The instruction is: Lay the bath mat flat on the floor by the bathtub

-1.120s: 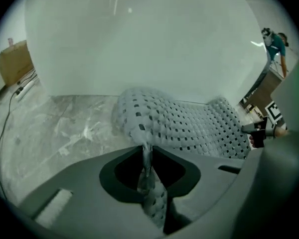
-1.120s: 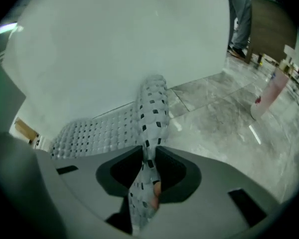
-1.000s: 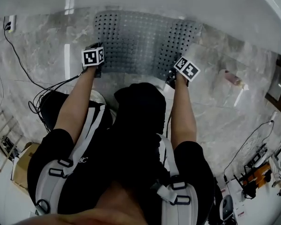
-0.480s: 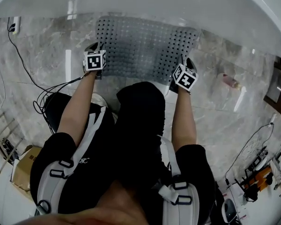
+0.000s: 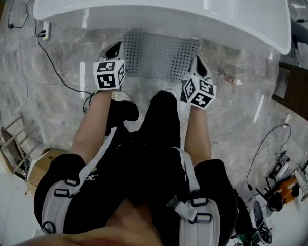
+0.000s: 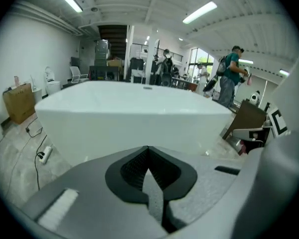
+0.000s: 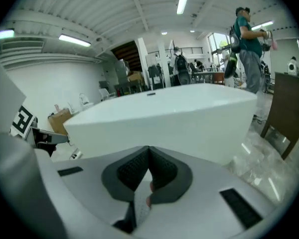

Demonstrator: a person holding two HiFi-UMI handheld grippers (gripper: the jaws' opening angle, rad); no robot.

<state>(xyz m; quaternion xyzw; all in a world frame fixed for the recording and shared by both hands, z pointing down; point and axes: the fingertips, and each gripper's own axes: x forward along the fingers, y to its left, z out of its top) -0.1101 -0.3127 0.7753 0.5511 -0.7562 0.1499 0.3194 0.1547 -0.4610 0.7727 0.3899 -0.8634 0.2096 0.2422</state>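
The grey perforated bath mat (image 5: 159, 55) lies flat on the marble floor against the white bathtub (image 5: 159, 6). My left gripper (image 5: 114, 49) is raised over the mat's left edge. Its jaws are closing fully together, and nothing of the mat hangs from them. My right gripper (image 5: 197, 64) hovers over the mat's right edge in the same way. In the left gripper view the gripper (image 6: 148, 156) shows its dark pads meeting, pointed at the tub wall (image 6: 139, 113). The right gripper (image 7: 149, 156) looks the same, facing the tub (image 7: 179, 118).
A power strip (image 5: 46, 29) with a black cable lies on the floor at the left. A small bottle (image 5: 230, 79) rests right of the mat, with a dark wooden panel (image 5: 297, 91) beyond it. A cardboard box (image 5: 38, 168) sits behind me. People (image 6: 231, 76) stand beyond the tub.
Both grippers have lifted away from the mat's near corners and the head view has risen. The mat stays flat on the floor by the tub.
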